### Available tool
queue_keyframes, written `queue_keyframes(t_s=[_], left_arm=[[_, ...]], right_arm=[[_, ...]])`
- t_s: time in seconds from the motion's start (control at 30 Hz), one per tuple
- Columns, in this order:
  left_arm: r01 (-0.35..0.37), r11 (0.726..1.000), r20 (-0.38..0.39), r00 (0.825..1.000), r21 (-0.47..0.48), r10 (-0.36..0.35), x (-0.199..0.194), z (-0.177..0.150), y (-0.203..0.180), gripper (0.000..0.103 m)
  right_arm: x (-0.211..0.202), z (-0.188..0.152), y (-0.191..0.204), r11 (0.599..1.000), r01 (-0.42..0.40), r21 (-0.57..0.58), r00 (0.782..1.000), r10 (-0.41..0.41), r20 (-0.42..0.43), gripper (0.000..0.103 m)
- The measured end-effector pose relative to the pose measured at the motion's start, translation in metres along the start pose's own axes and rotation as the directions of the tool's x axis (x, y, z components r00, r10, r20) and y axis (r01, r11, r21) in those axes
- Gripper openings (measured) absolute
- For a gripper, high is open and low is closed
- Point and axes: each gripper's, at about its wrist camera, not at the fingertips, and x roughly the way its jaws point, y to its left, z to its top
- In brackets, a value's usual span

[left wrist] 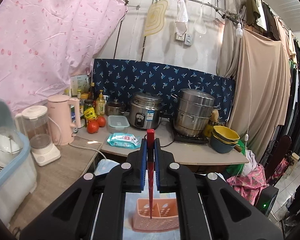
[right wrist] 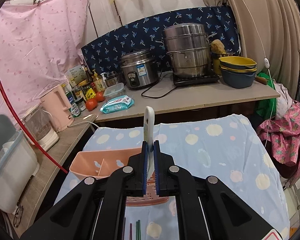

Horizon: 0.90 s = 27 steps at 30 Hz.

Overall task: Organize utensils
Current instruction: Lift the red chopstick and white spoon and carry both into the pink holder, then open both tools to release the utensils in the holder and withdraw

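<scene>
Left gripper (left wrist: 150, 150): clenched on red chopstick (left wrist: 150, 172), stick upright between blue pads, square end above fingertips, thin tip hanging below jaws over pink utensil basket (left wrist: 156, 218).

Right gripper (right wrist: 150, 150): clenched on white utensil handle (right wrist: 149, 126), handle rising above fingertips, lower end hidden between pads. Basket directly beneath and left of jaws, divider visible, resting on blue patterned cloth (right wrist: 210, 150). Loose chopsticks (right wrist: 137, 230) on cloth below gripper body. Red chopstick seen far left of jaws.
</scene>
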Motion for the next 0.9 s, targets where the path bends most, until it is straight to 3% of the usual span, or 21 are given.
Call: queue_keyframes(t_s=[0.27, 0.67, 0.77, 0.83, 0.9], left_arm=[[-0.022, 1.0, -0.058, 0.998, -0.003, 0.022, 0.048, -0.018, 0.003, 0.007], [-0.056, 0.997, -0.175, 0.983, -0.044, 0.048, 0.081, -0.059, 0.032, 0.007], [-0.074, 0.995, -0.176, 0.982, -0.062, 0.062, 0.079, -0.064, 0.039, 0.011], [-0.091, 0.993, -0.177, 0.981, -0.073, 0.076, 0.075, -0.065, 0.042, 0.024], [-0.101, 0.992, -0.175, 0.981, -0.078, 0.086, 0.07, -0.067, 0.046, 0.029]], right_arm=[[0.042, -0.002, 0.002, 1.0, 0.014, -0.013, 0.999, -0.014, -0.046, 0.006], [0.079, -0.022, 0.001, 1.0, 0.025, -0.016, 0.991, -0.027, -0.128, 0.008], [0.074, -0.024, 0.002, 0.999, 0.044, -0.02, 0.993, -0.046, -0.109, 0.014], [0.069, -0.025, 0.001, 0.999, 0.049, -0.011, 0.994, -0.05, -0.1, 0.027], [0.061, -0.026, 0.001, 0.999, 0.05, -0.008, 0.995, -0.051, -0.088, 0.032]])
